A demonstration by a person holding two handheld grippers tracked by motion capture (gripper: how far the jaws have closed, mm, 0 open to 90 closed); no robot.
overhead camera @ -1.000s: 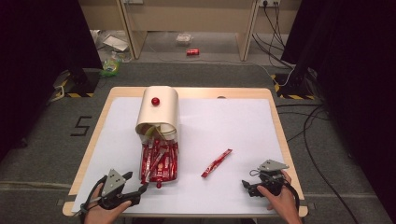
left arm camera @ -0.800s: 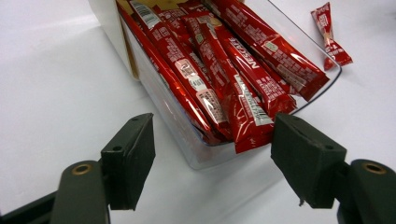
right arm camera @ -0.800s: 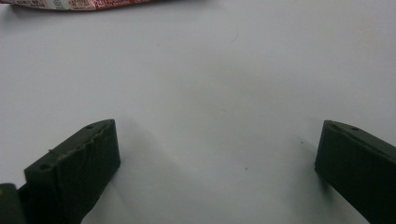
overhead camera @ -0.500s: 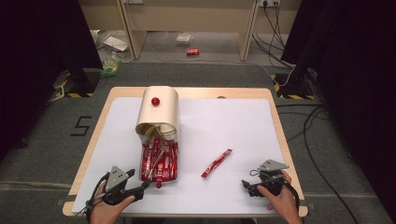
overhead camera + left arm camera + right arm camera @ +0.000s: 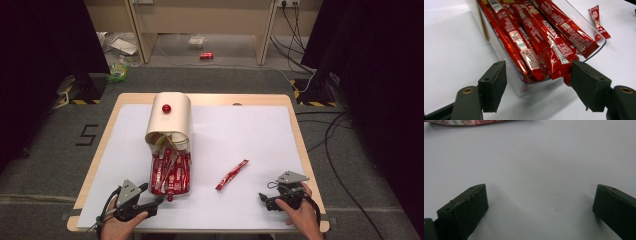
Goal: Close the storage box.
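1. Red sachets (image 5: pixel 541 37) fill a clear tray (image 5: pixel 529 87) that lies on the white table (image 5: pixel 250 130); the tray's far end runs under a cream lid (image 5: pixel 170 117) with a red knob (image 5: pixel 166 108).
2. We hold the left gripper (image 5: pixel 159 200) at the tray's near end, low over the table, pointing toward the tray.
3. We see its jaws standing wide apart in the left gripper view, one on each side of the tray's near corner. Neither pad (image 5: pixel 494 85) presses on the tray or on a sachet; the gripper has hold of nothing.
4. One loose sachet (image 5: pixel 232 174) lies by itself on the table, to the right of the tray and apart from it.
5. We hold the right gripper (image 5: pixel 264 200) near the table's front right edge, well apart from the tray and short of the loose sachet.
6. Its jaws stand wide, with bare table between them; the loose sachet lies beyond them at the top edge of the right gripper view.
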